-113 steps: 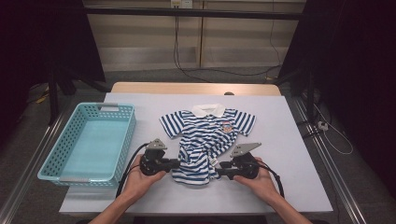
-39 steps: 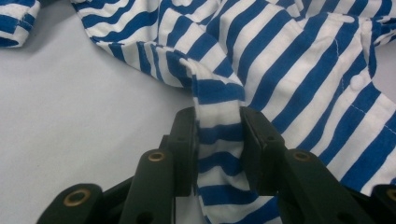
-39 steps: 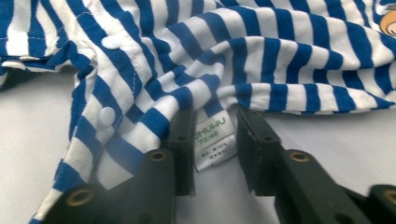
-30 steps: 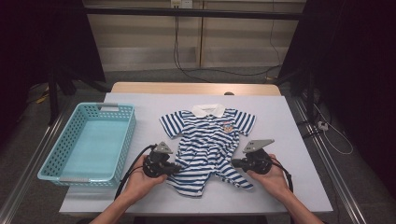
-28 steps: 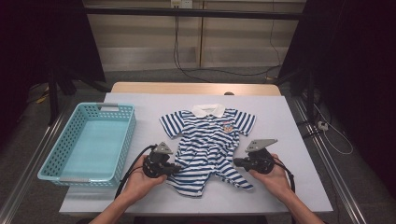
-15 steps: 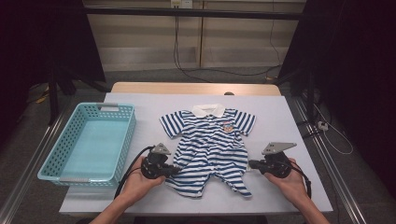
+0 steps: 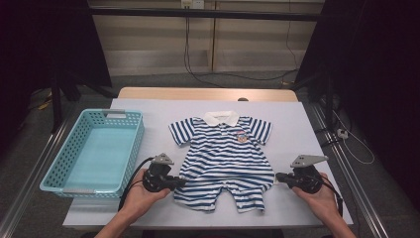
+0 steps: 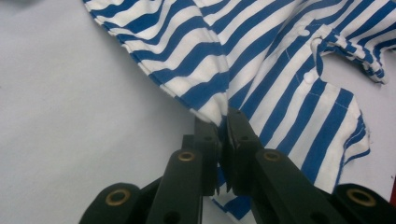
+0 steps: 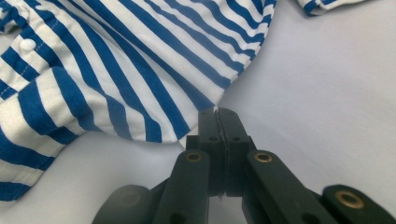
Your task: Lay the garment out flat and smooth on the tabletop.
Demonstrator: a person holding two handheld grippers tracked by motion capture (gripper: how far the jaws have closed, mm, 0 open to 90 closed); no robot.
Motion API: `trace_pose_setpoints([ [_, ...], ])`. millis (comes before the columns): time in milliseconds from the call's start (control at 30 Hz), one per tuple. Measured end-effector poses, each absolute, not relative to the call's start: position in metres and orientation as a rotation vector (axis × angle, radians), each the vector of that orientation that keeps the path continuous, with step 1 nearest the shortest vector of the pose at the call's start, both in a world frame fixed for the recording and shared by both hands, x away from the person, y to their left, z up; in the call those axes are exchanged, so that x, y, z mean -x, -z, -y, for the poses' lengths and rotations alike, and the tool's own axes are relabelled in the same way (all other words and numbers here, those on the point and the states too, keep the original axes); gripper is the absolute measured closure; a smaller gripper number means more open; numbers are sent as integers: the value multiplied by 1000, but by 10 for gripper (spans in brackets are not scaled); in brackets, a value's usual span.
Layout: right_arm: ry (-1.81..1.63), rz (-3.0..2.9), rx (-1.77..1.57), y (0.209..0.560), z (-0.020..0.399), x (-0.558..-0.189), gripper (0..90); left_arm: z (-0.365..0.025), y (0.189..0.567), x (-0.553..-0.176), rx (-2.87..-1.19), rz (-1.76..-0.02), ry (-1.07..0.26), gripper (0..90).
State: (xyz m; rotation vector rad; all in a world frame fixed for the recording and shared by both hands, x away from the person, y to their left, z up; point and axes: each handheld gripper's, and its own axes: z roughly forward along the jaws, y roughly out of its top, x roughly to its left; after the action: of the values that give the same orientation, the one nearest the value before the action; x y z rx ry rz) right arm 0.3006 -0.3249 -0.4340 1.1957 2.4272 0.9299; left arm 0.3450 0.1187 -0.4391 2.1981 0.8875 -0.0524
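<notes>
A blue-and-white striped baby romper (image 7: 223,158) with a white collar lies spread on the white table (image 7: 297,124), collar at the far end. My left gripper (image 7: 181,182) is at its lower left side. In the left gripper view the jaws (image 8: 223,119) are shut on a fold of the romper's edge (image 8: 280,70). My right gripper (image 7: 279,176) is at the romper's lower right side. In the right gripper view its jaws (image 9: 217,112) are pressed together, and the striped hem (image 9: 116,70) comes to a point at their very tip.
A light blue plastic basket (image 7: 136,144) stands on the left part of the table, nothing inside it. The table's front edge runs just below both hands. Dark curtains and cables lie beyond the far edge.
My right gripper has moved to the right and drawn the romper's lower right side out, so the garment lies wider and flatter. The left gripper has stayed in place.
</notes>
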Motion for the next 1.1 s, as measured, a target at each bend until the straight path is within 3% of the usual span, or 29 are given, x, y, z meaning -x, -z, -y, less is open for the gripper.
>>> trace_pose_setpoints([
  [133,-940,-2398,-1209,432,327,-302,894,-122,439,-347,-2178,-916,49,829],
  [467,-1100,-2364,-1132,420,322,-293,802,-133,420,-340,-2076,-874,-43,670],
  [700,-1163,-2466,-1028,420,296,-284,765,-124,420,-320,-2137,-707,17,754],
  [867,-1275,-2529,-866,411,278,-271,744,-110,425,-310,-2189,-654,22,668],
  [1100,-1204,-2675,-767,423,253,-257,750,-86,432,-293,-2254,-548,68,673],
])
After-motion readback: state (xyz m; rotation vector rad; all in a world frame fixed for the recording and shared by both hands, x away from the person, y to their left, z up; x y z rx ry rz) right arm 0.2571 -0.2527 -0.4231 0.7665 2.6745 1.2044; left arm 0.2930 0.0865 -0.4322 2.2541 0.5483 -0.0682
